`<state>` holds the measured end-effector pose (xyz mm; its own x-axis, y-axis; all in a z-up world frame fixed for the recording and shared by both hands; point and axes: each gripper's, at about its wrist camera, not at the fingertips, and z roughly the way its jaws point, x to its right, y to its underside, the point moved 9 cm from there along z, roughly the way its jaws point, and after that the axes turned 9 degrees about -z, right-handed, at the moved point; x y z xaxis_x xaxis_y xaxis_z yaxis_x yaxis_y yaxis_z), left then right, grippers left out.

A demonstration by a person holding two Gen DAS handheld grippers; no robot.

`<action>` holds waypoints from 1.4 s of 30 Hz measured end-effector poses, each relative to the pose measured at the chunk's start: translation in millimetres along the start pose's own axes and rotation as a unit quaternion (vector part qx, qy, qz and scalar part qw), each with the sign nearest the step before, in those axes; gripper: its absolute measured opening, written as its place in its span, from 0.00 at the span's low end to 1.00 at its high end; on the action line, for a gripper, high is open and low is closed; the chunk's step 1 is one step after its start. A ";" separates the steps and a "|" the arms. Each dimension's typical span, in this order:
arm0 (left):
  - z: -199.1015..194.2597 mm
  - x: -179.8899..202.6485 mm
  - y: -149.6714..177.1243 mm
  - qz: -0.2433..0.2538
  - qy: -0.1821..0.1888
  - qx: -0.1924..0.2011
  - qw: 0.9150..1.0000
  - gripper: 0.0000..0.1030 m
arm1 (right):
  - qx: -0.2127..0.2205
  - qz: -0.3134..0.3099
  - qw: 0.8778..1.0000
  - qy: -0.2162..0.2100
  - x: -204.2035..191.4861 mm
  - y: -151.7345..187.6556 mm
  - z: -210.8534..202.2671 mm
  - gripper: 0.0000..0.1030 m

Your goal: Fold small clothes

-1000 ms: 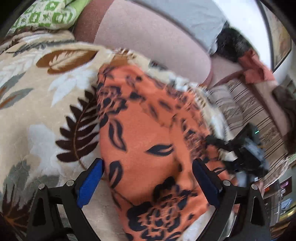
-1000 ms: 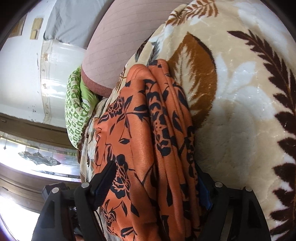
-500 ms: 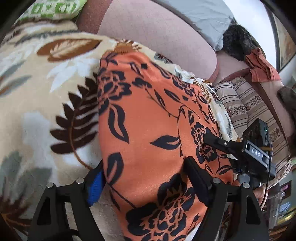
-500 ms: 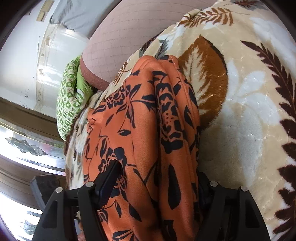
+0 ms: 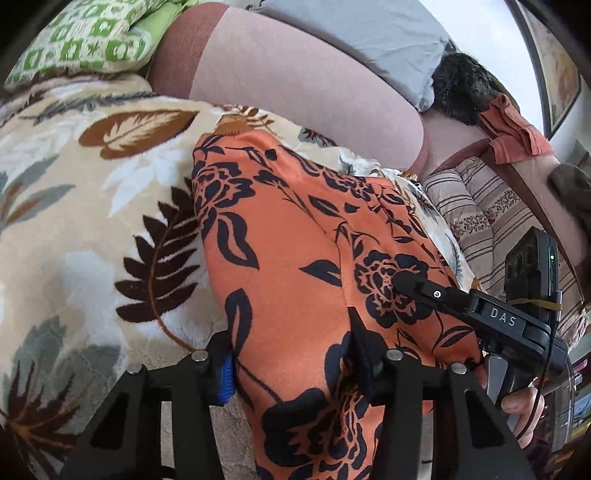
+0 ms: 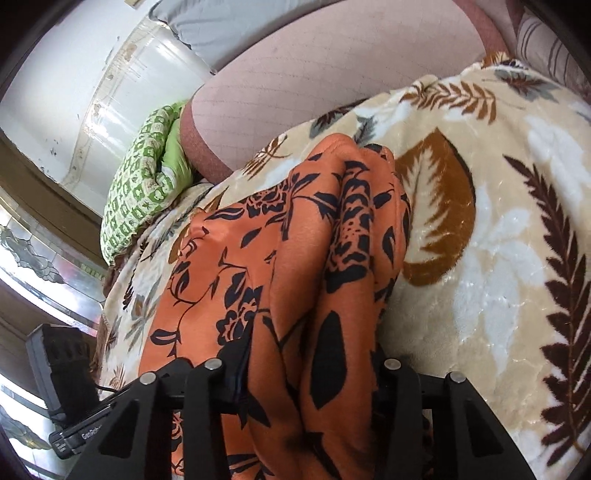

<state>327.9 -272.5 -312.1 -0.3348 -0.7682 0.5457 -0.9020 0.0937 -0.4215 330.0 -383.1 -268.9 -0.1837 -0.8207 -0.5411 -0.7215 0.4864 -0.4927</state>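
Note:
An orange garment with a black flower print [image 5: 295,236] lies on a cream leaf-patterned blanket [image 5: 74,229]. In the left wrist view my left gripper [image 5: 295,363] straddles the garment's near end, its jaws closing, and both pads press into the cloth, which creases between them. The right gripper's upper finger [image 5: 421,290] lies on the garment's right side, with a hand [image 5: 522,406] behind it. In the right wrist view the garment [image 6: 295,236] is bunched in folds, and my right gripper [image 6: 310,365] is closing on that bunch, which fills the gap.
A pink bolster [image 5: 295,74] runs along the far edge of the blanket, with a green patterned pillow [image 5: 85,40] at its left and a grey pillow [image 5: 362,33] behind. A striped cushion [image 5: 491,210] and a rust cloth [image 5: 513,129] lie at the right.
Both pairs of jaws have narrowed onto the orange garment, which now bunches between them. The right view has rolled and risen. The right gripper has come closer in the left view.

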 end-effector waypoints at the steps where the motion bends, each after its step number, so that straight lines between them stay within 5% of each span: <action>1: -3.0 0.7 0.0 0.000 0.001 0.002 1.000 0.49 | 0.002 -0.002 1.000 0.002 -0.2 0.3 -2.4 0.44; 12: -64.4 -0.5 14.4 0.021 -0.033 0.038 0.999 0.49 | 0.025 -0.054 0.998 0.006 -54.5 13.4 -32.4 0.41; 22: -135.0 -8.2 87.4 0.032 -0.056 0.049 0.997 0.49 | 0.020 -0.073 0.997 0.014 -100.2 82.9 -71.1 0.41; 31: -141.7 -29.6 149.6 0.026 -0.100 0.026 0.994 0.49 | -0.019 -0.122 0.990 0.074 -123.2 159.4 -86.4 0.41; 42: -136.6 -39.1 159.6 0.039 -0.129 0.034 0.990 0.52 | -0.012 -0.144 0.983 0.109 -126.5 164.3 -87.4 0.42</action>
<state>159.7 -141.1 -301.8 -0.3140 -0.8973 0.3102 -0.8527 0.1228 -0.5078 176.4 -225.6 -221.9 -0.1057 -0.9695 -0.2212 -0.7792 0.2190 -0.5873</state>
